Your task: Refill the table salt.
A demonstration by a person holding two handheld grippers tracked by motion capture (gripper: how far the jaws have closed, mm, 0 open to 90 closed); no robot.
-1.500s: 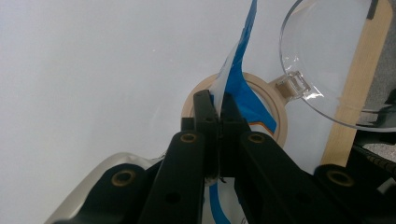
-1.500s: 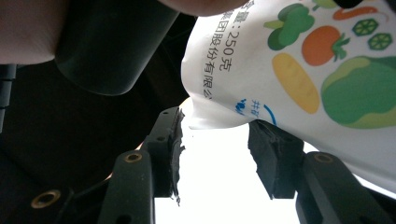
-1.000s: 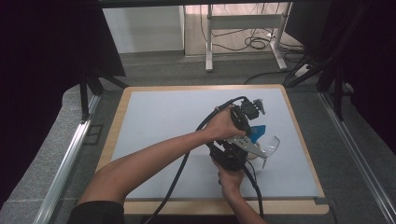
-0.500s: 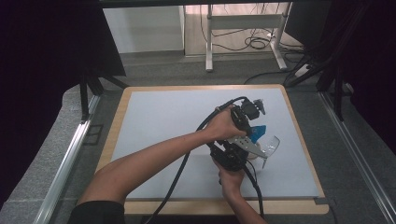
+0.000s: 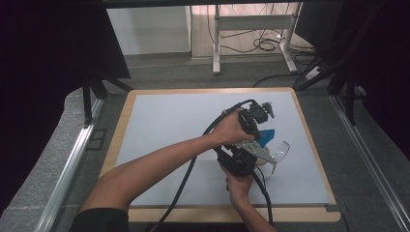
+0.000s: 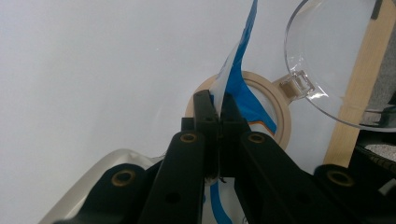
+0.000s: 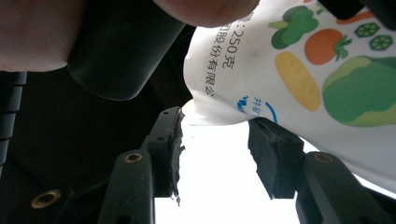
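A blue and white packet (image 5: 267,135) stands with its lower end in the mouth of a small jar (image 5: 263,162) at the right of the board. My left gripper (image 5: 261,137) points down from above and is shut on the packet's edge (image 6: 236,70), just over the jar's beige rim (image 6: 280,116). The jar's clear lid (image 6: 336,56) hangs open to the side. My right gripper (image 5: 258,159) comes in from the near side at the jar. Its pads stand apart with a white body filling the gap between them (image 7: 215,149), under the packet's vegetable print (image 7: 303,70).
The white board (image 5: 169,125) has a wooden edge (image 6: 359,93) close to the jar on the right. Black cables trail from both grippers toward the near edge. A metal rail (image 5: 67,164) runs along the left, and a table frame (image 5: 251,24) stands at the back.
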